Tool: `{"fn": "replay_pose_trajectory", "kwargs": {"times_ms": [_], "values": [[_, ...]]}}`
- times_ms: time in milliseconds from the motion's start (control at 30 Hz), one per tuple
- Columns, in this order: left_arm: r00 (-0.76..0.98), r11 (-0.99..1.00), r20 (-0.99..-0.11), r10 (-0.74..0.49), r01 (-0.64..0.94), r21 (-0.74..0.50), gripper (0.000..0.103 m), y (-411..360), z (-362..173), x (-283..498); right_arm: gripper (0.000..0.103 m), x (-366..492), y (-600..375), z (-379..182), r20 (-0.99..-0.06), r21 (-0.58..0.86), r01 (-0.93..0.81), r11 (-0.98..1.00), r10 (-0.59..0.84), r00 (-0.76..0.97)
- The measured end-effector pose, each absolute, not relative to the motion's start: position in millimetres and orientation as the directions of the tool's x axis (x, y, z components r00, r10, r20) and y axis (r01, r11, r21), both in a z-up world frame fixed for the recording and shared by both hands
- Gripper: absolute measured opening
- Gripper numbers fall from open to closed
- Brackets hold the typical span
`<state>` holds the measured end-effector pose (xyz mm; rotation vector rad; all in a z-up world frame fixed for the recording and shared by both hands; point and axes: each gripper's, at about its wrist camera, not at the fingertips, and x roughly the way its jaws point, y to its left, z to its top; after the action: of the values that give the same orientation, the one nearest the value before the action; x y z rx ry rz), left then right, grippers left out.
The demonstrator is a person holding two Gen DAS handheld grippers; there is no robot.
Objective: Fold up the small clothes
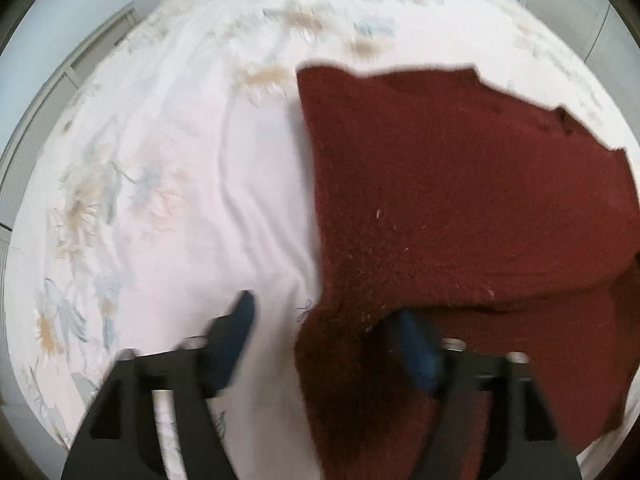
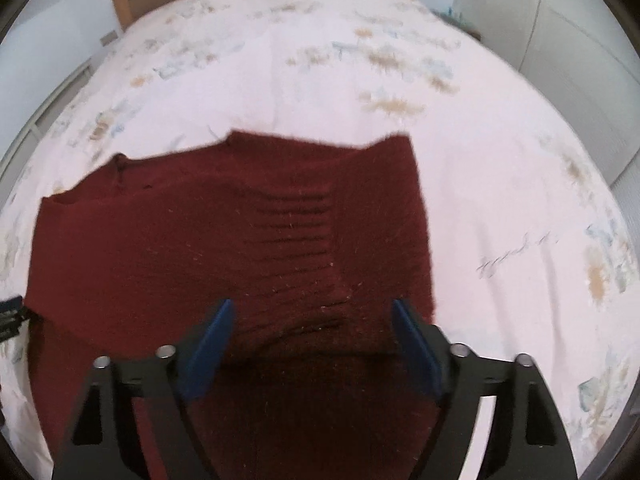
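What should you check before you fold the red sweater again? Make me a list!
1. Left gripper open: ok.
2. Right gripper open, nothing pinched: ok.
3. Red sweater lying on the bedspread: ok.
4. Sweater lying flat: not ok, a fold stands up at the near edge.
5. Left gripper clear of the knit: cannot tell, one finger sits under a raised flap.
6. Free bedspread beside the sweater: ok.
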<state>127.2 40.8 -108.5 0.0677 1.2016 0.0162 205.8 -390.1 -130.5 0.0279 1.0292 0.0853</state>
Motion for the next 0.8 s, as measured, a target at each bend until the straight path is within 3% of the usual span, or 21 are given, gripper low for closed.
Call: {"fn": "replay_pose_trajectory", "kwargs": {"times_ms": [33, 67, 100, 333, 600, 800], "values": [[0.375, 0.998, -0.926, 0.043, 0.023, 0.056, 0.085, 40.3, -100.9, 124.5, 0.093, 202.9, -388.1, -125.7, -0.848, 0.049, -0.069, 0.996, 0.078, 0.524], [0.388, 0.999, -0.921, 0.033, 0.026, 0.047, 0.091, 38.4, -94.1, 122.9, 0.103, 200.0, -385.0, -120.8, -0.841, 0.034, -0.079, 0.996, 0.072, 0.536], [0.404, 0.999, -0.914, 0.025, 0.029, 0.04, 0.101, 34.4, -86.1, 121.7, 0.103, 198.3, -379.9, -115.2, -0.834, 0.024, -0.092, 0.996, 0.07, 0.548], [0.507, 0.992, -0.861, -0.041, 0.12, 0.024, 0.102, -27.7, -63.6, 128.7, 0.103, 194.7, -331.8, -109.9, -0.806, -0.025, -0.175, 0.984, 0.084, 0.586], [0.462, 0.98, -0.887, 0.008, 0.173, 0.099, 0.102, -74.7, -127.4, 145.0, 0.103, 207.9, -282.9, -176.4, -0.846, -0.103, -0.241, 0.965, 0.042, 0.532], [0.475, 0.982, -0.88, 0.018, 0.16, 0.106, 0.102, -46.2, -145.6, 139.9, 0.103, 217.3, -326.8, -190.8, -0.854, -0.027, -0.157, 0.987, 0.059, 0.517]]}}
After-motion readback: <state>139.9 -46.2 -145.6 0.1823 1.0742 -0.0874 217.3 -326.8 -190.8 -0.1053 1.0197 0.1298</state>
